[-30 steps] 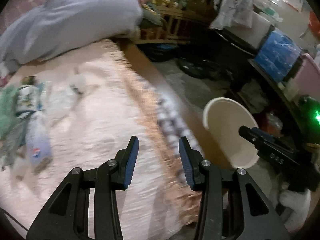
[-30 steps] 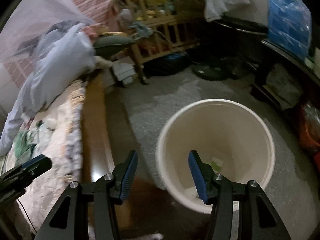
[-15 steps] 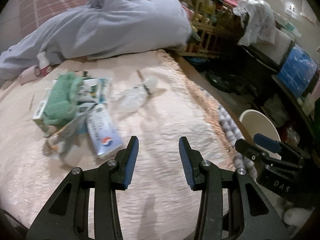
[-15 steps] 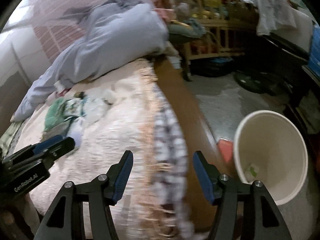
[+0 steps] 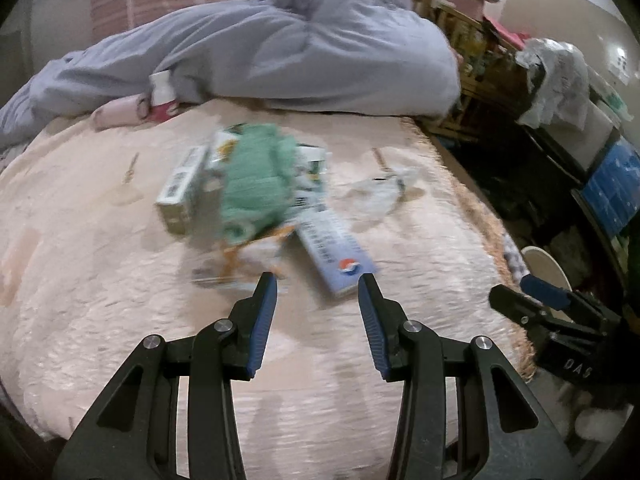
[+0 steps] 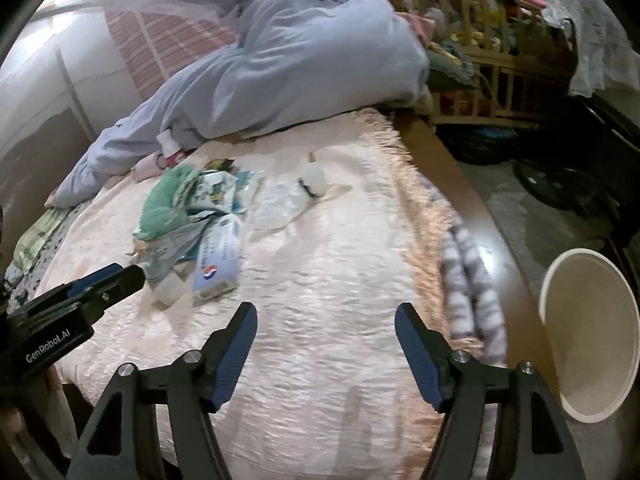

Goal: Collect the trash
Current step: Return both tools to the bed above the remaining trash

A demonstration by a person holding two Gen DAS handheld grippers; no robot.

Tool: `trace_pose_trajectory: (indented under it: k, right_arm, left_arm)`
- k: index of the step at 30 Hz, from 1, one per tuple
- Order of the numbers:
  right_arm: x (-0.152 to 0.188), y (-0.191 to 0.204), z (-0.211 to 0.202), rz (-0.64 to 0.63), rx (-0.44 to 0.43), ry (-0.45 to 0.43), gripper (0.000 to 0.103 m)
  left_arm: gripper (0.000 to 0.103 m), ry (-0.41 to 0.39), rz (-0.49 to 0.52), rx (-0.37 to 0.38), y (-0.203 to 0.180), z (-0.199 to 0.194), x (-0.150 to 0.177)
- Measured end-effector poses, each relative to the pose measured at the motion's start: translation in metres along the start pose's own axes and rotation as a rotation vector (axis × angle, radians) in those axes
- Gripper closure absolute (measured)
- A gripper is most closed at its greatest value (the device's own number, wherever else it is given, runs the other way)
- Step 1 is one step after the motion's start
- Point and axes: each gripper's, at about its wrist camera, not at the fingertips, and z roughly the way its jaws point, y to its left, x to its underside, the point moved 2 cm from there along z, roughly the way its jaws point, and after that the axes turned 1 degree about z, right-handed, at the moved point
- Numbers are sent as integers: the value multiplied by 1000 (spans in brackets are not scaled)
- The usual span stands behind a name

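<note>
A heap of trash lies on the pink bedspread (image 5: pixel 120 280): a green cloth-like wad (image 5: pixel 256 184) (image 6: pixel 166 204), a white box (image 5: pixel 182 188), a blue-and-white carton (image 5: pixel 336 256) (image 6: pixel 218 260) and a crumpled clear plastic bag (image 5: pixel 378 196) (image 6: pixel 288 200). My left gripper (image 5: pixel 317 284) hovers open just short of the carton, nothing between its fingers. My right gripper (image 6: pixel 326 314) hangs over bare bedspread to the right of the heap; its jaws are opening and hold nothing. A cream bin (image 6: pixel 586 336) (image 5: pixel 542 262) stands on the floor beside the bed.
A lilac duvet (image 6: pixel 304 68) is bunched at the bed's far end. A wooden bed rail (image 6: pixel 460 176) runs along the right side, with grey floor (image 6: pixel 540 204) beyond. A wooden cot (image 6: pixel 484 80) and cluttered shelves (image 5: pixel 560 120) fill the back right.
Both grippers have swung left from the bin and the bed's edge to over the bedspread, so the trash heap now lies ahead. The right gripper's jaws have spread wider.
</note>
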Motion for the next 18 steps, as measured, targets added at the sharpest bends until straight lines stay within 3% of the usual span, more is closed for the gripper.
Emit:
trace_pose_trajectory:
  k: [9, 18]
  right_arm:
    - [-1, 28, 18, -31, -72, 34, 33]
    - [-19, 27, 47, -16, -86, 70, 32]
  left_arm:
    - [60, 29, -82, -26, 62, -4, 10]
    - [54, 19, -138, 18, 78, -1, -8]
